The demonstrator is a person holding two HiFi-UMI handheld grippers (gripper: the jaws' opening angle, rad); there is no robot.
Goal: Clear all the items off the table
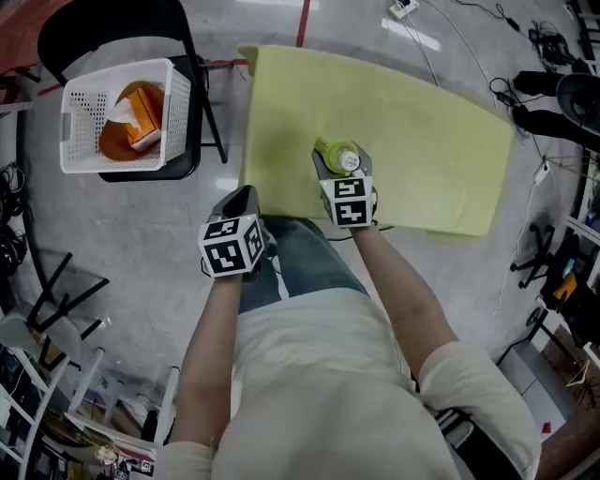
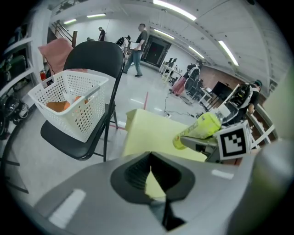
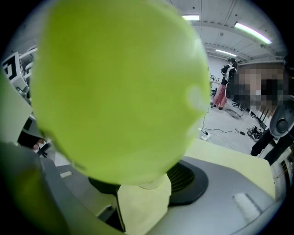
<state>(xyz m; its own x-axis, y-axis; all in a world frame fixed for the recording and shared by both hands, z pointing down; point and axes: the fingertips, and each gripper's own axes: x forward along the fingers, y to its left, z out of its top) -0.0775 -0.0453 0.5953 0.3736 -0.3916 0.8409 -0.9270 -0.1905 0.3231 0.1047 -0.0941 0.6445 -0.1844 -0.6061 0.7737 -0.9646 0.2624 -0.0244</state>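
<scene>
A yellow-green drink bottle (image 1: 337,152) with a white cap is held above the yellow table (image 1: 431,159), with my right gripper (image 1: 342,171) shut on it. In the right gripper view the bottle (image 3: 119,87) fills most of the picture and hides the fingertips. In the left gripper view the same bottle (image 2: 200,129) lies tilted in the right gripper's fingers (image 2: 204,148), over the table (image 2: 144,133). My left gripper (image 1: 242,199) hangs at the table's near left edge, shut with nothing in it (image 2: 158,183).
A white perforated basket (image 1: 80,141) holding orange packets stands on a black folding chair (image 1: 112,28) to the table's left; it also shows in the left gripper view as the basket (image 2: 69,98). Cables and chairs lie beyond the table, and people stand far back.
</scene>
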